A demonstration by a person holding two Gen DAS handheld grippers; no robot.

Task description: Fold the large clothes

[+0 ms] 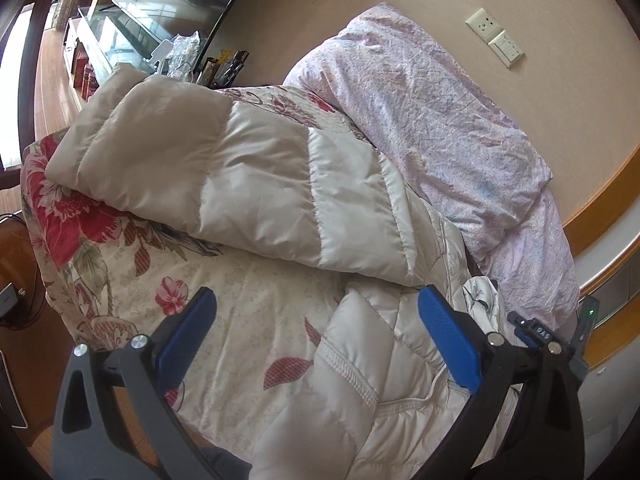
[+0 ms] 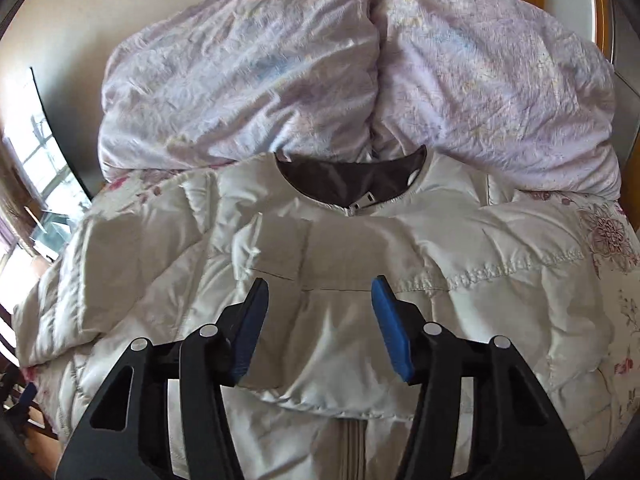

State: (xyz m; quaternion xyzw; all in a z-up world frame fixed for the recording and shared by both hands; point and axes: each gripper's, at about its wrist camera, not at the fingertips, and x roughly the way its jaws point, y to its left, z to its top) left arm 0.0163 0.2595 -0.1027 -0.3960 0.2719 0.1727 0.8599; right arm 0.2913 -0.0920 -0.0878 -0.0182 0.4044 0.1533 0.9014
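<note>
A cream quilted puffer jacket (image 2: pixel 348 240) lies front up on the bed, dark collar lining toward the duvet, with one sleeve folded across its chest. In the left wrist view its other sleeve (image 1: pixel 224 176) stretches out over the floral sheet and its hem (image 1: pixel 360 392) lies near the camera. My left gripper (image 1: pixel 318 300) is open and empty just above the hem. My right gripper (image 2: pixel 320 286) is open and empty, hovering over the folded sleeve on the chest.
A crumpled pale lilac duvet (image 2: pixel 360 72) is heaped against the wall behind the jacket. The floral sheet (image 1: pixel 132 268) covers the bed, whose edge drops to a wooden floor at left. A cluttered glass cabinet (image 1: pixel 132 36) stands beyond the bed's far end.
</note>
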